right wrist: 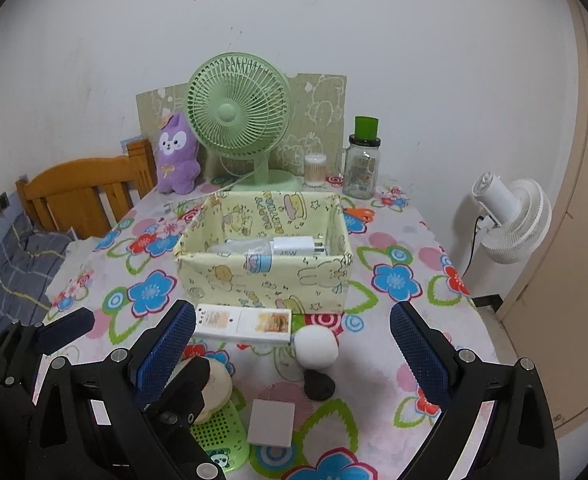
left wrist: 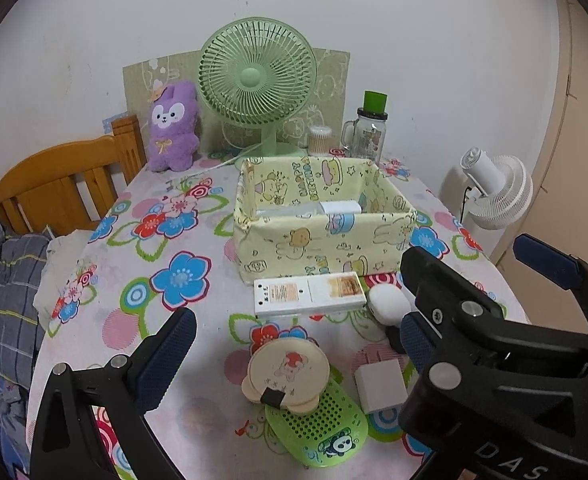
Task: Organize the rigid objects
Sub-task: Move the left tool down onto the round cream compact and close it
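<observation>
Grippers first: my left gripper [left wrist: 290, 348] is spread wide and holds nothing, hanging over the near cluster on the table [left wrist: 198, 332]; its right finger is largely masked in the left wrist view by the body of the right gripper [right wrist: 292, 344], which is likewise spread and empty. Yellow fabric box [right wrist: 266, 276] sits mid-table. Inside it I can make out a white charger [right wrist: 294, 248] marked 45W and some clear plastic beside it, contents otherwise hidden by the front wall. Flat white box [left wrist: 309, 295] lies touching or just beside the fabric box's front wall, can't tell which. White ball [right wrist: 317, 347] sits at its right end, with a dark lump [right wrist: 319, 385] just in front that I can't identify. Nearer still: a white block [right wrist: 272, 422], a round beige case [left wrist: 288, 376] with a cartoon print resting partly on a green perforated case [left wrist: 322, 428]. In the right wrist view the left gripper's finger covers most of the beige case, and the green case is cut down to a corner. At the back, against the wall: green fan [left wrist: 257, 80], purple plush [left wrist: 173, 128], cotton swab tub [left wrist: 320, 138], glass jar [left wrist: 368, 136] with a green cap. White fan [right wrist: 512, 220] stands off the table on the right. Wooden chair [left wrist: 66, 184] on the left, partly cut off by the table edge.
</observation>
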Demonstrator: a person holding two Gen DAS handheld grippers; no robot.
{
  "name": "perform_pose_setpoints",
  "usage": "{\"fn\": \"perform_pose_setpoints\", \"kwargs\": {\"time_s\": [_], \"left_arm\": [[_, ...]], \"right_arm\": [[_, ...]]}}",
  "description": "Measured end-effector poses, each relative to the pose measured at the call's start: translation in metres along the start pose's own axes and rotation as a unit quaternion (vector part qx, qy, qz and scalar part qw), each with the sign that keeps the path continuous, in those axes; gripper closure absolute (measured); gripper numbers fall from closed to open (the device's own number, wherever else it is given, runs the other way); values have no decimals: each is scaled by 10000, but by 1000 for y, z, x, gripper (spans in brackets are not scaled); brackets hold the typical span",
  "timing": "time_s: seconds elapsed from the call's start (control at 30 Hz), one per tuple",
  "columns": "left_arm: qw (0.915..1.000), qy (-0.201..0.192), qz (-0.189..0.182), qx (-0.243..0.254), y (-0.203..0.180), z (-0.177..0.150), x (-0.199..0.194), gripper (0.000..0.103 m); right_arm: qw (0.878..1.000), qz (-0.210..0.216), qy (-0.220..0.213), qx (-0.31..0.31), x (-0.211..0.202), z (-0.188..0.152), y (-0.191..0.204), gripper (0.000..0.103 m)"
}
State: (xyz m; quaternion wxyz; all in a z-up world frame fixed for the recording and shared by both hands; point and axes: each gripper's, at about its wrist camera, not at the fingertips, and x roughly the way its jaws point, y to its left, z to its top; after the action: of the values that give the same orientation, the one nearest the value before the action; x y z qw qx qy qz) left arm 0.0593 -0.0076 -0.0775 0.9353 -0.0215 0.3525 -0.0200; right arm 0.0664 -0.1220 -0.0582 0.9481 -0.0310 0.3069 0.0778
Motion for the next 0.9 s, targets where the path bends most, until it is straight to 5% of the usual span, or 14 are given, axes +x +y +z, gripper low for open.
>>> {"fn": "perform_pose_setpoints", "kwargs": {"time_s": [0.9], "left_arm": [[9973,728,-115,73,14,-55,60,1]], "right_arm": [[9990,-196,397,-71,38,-60,4,5]]}}
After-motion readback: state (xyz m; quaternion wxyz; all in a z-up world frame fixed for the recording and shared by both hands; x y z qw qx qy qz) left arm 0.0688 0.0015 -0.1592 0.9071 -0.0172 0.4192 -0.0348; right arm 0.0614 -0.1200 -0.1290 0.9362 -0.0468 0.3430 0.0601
